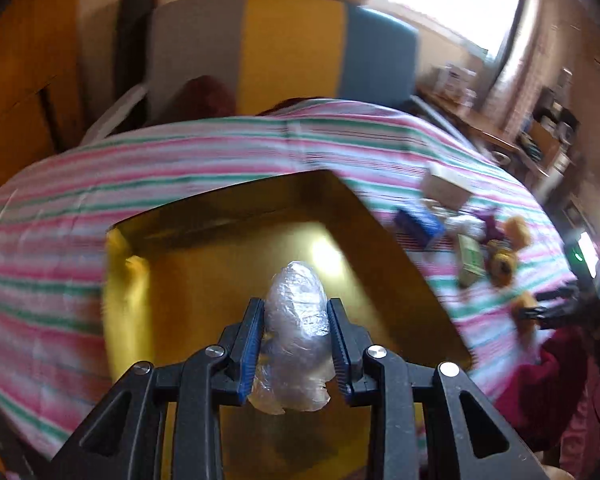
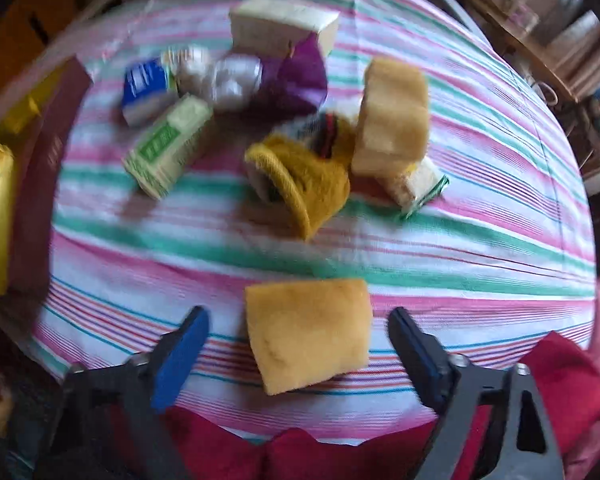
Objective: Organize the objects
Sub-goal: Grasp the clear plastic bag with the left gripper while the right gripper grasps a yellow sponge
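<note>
Striped cloth (image 2: 460,240) covers the surface. Only the left view shows the gold box's (image 1: 260,248) inside, and the left gripper (image 1: 296,340) hanging above it, fingers clenched on a crinkly plastic wad (image 1: 296,320): light, soft, slippery. Only the right view shows the right gripper (image 2: 300,344) astride a spongy block (image 2: 308,336), not touching it; grip its sides.

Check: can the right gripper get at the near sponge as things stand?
Probably yes. The right gripper points down with jaws open on both sides of the sponge, not pressing it. Nothing lies between; the other clutter sits farther back on the cloth.
</note>
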